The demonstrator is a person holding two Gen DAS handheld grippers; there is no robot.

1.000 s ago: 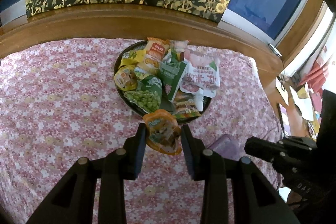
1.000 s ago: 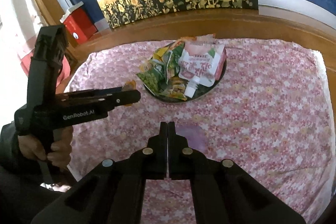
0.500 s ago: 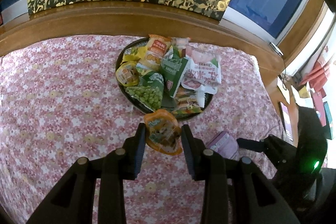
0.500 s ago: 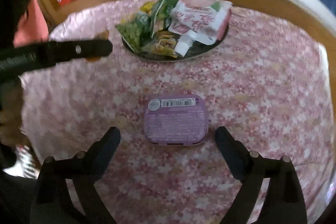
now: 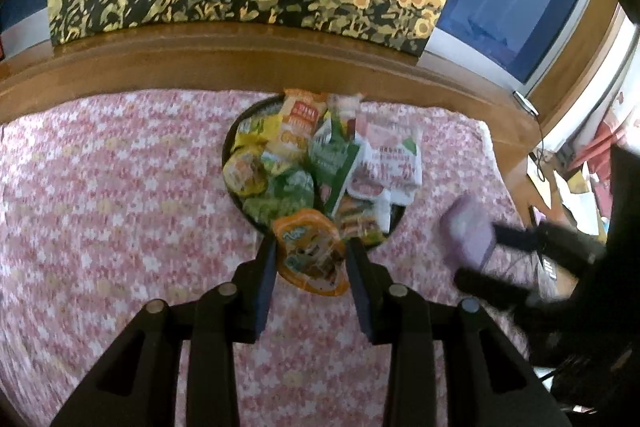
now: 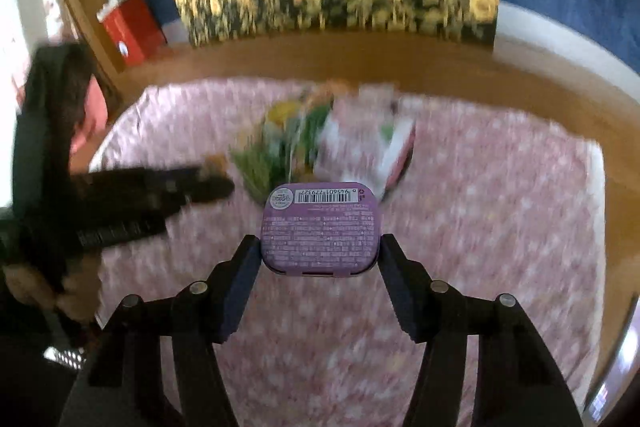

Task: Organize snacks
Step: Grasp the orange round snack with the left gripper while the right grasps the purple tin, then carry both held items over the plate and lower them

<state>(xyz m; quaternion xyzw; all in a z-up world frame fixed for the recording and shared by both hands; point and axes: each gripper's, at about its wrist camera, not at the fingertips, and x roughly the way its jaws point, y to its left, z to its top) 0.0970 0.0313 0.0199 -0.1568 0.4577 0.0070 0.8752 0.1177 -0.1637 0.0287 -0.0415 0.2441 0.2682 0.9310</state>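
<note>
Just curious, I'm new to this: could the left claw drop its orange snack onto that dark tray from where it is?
Probably yes. The left claw holds the orange snack pack right at the tray's near edge; nothing blocks it, though the tray is already piled high.

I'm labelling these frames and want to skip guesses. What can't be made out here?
- Right wrist view: the snacks on the plate are smeared by motion blur; no label reads.
- Right wrist view: small print on the purple tin is too fine.
- Left wrist view: the right gripper is blurred.
- Left wrist view: the orange cup hides the plate's near rim.
</note>
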